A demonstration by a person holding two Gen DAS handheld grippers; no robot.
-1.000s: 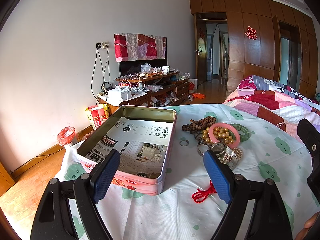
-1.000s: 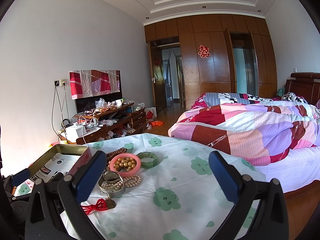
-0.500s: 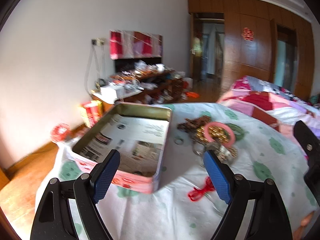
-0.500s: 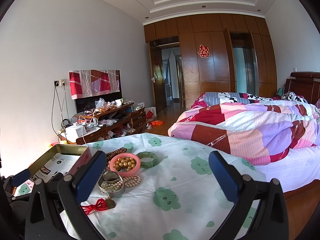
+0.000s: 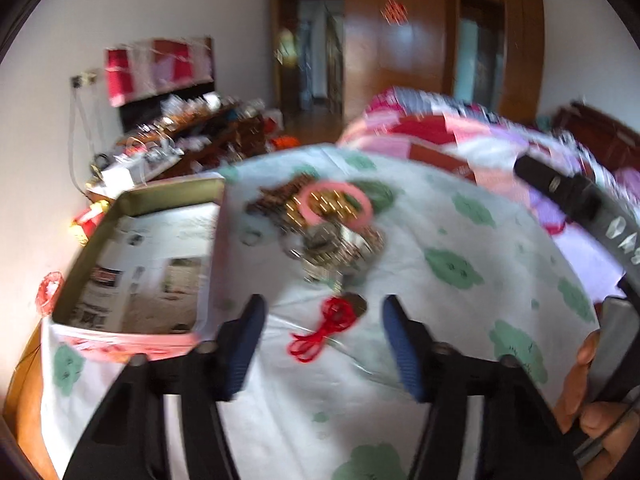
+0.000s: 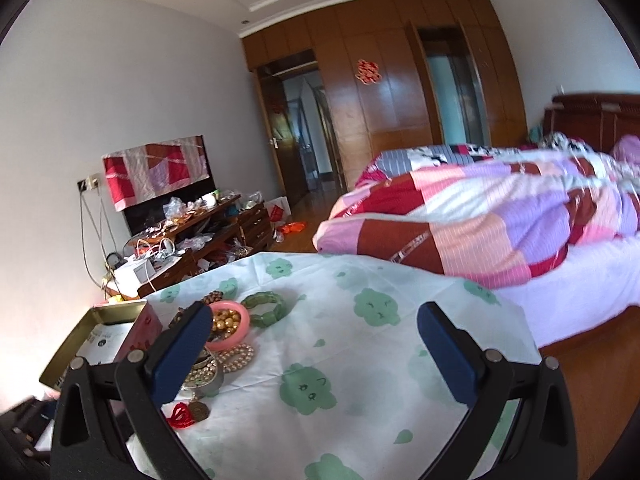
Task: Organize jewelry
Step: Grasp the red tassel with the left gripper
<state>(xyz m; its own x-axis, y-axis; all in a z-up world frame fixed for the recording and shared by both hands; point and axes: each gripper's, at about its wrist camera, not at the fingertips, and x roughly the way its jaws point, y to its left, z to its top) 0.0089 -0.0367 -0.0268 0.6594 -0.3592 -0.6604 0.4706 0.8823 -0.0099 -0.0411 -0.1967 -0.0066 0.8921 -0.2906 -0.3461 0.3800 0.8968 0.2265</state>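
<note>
An open tin box (image 5: pixel 136 248) lined with newspaper stands on a white cloth with green prints; it also shows in the right wrist view (image 6: pixel 100 336). Right of it lies a jewelry pile: a pink bangle (image 5: pixel 336 206) around gold beads, a green bangle (image 6: pixel 264 308), brown beads, pearls (image 6: pixel 236 356) and metal pieces. A red cord with a pendant (image 5: pixel 332 324) lies nearest, between the fingers of my open left gripper (image 5: pixel 320 344). My right gripper (image 6: pixel 312 344) is open and empty above the cloth, right of the pile. The left wrist view is blurred.
A bed with a pink, red and purple quilt (image 6: pixel 500 216) lies to the right. A cluttered wooden TV cabinet (image 6: pixel 200 232) stands along the left wall. The cloth's edge drops to a wooden floor (image 6: pixel 592 384) on the right.
My left gripper has swung right and forward, from facing the tin box to facing the red cord and jewelry pile. My right gripper has tilted and shifted slightly. Both stay open.
</note>
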